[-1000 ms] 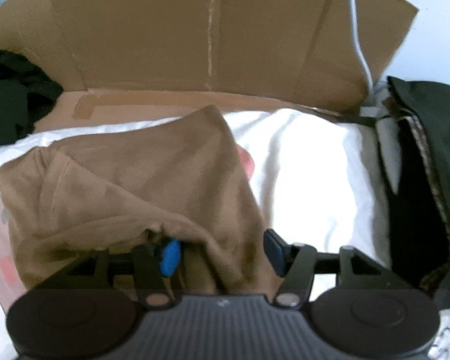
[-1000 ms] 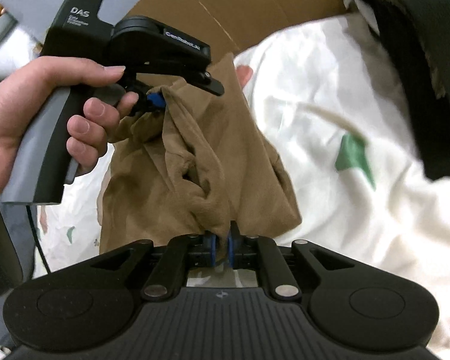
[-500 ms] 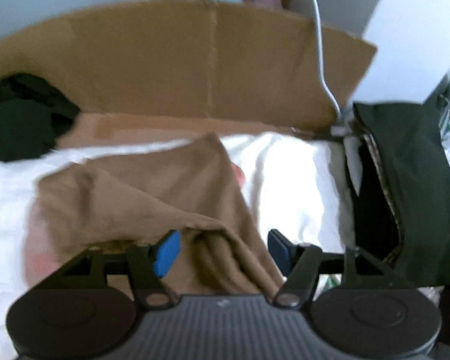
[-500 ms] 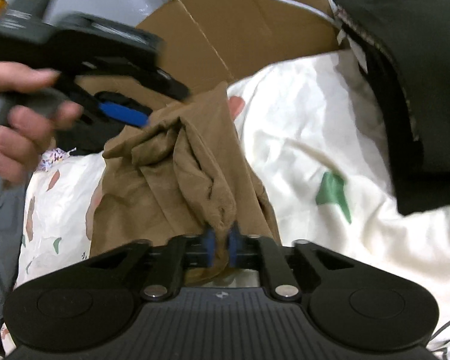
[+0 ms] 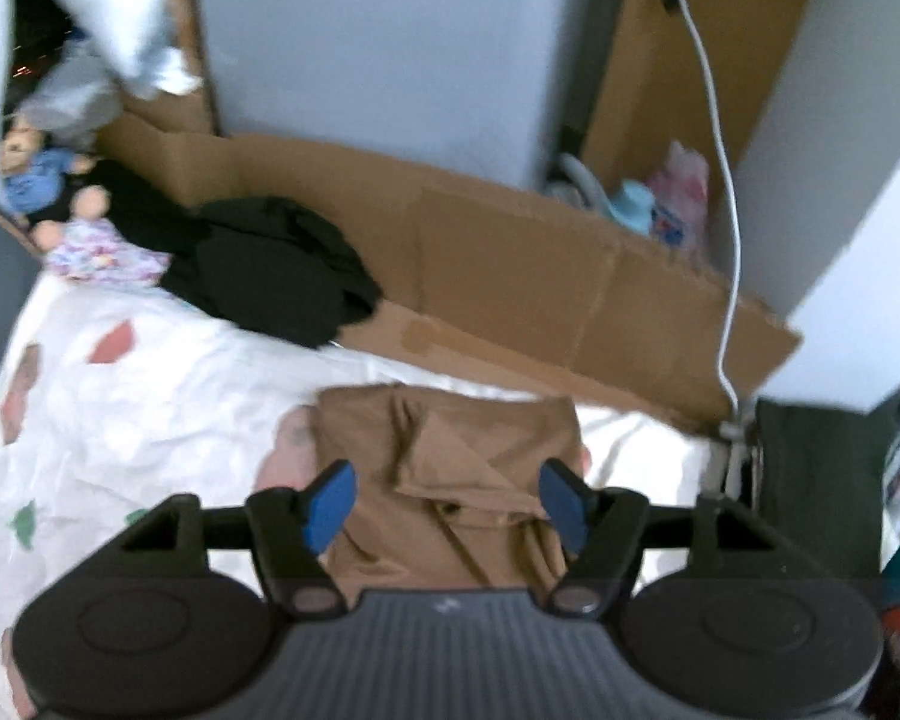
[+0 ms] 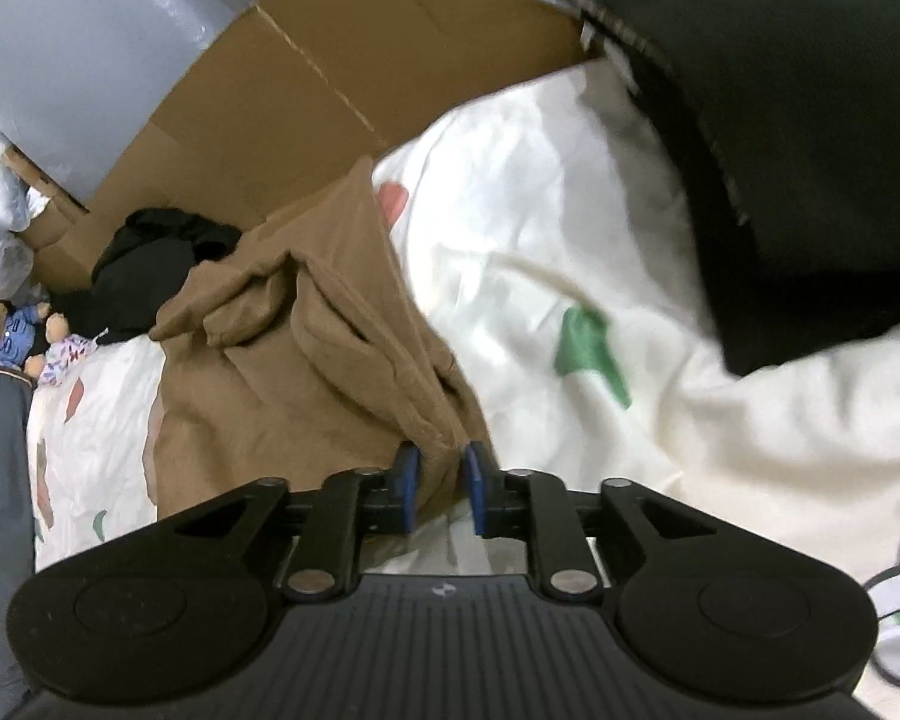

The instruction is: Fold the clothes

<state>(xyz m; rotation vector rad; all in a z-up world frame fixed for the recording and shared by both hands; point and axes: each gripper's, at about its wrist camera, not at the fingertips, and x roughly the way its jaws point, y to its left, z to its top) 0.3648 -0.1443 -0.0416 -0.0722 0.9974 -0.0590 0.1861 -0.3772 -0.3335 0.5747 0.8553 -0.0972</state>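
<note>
One brown garment (image 6: 306, 360) lies bunched and partly folded on a white bedsheet (image 6: 540, 276) printed with green and reddish shapes, near the middle of the bed. Its near right corner reaches in between the blue pads (image 6: 408, 486) of the right claw (image 6: 441, 489). That claw's jaws have just been opening: they stand a little apart, with the cloth between them and no firm pinch showing. In the left wrist view the garment (image 5: 450, 468) sits below the left claw (image 5: 447, 501), whose jaws have just been opening and stand wide, holding nothing; the blue pads (image 5: 330, 504) are clear of the cloth, which lies well beneath them.

Beyond the garment, at the far edge of the bed, a flattened cardboard sheet (image 5: 510, 264) leans against a grey wall. A heap of black clothes (image 5: 270, 270) lies at the far left, and beside it two small stuffed dolls (image 5: 60, 204). On the right a dark folded garment with a patterned edge (image 6: 780, 120) rests on the sheet. A white cable (image 5: 720, 180) hangs down over the cardboard at the far right.
</note>
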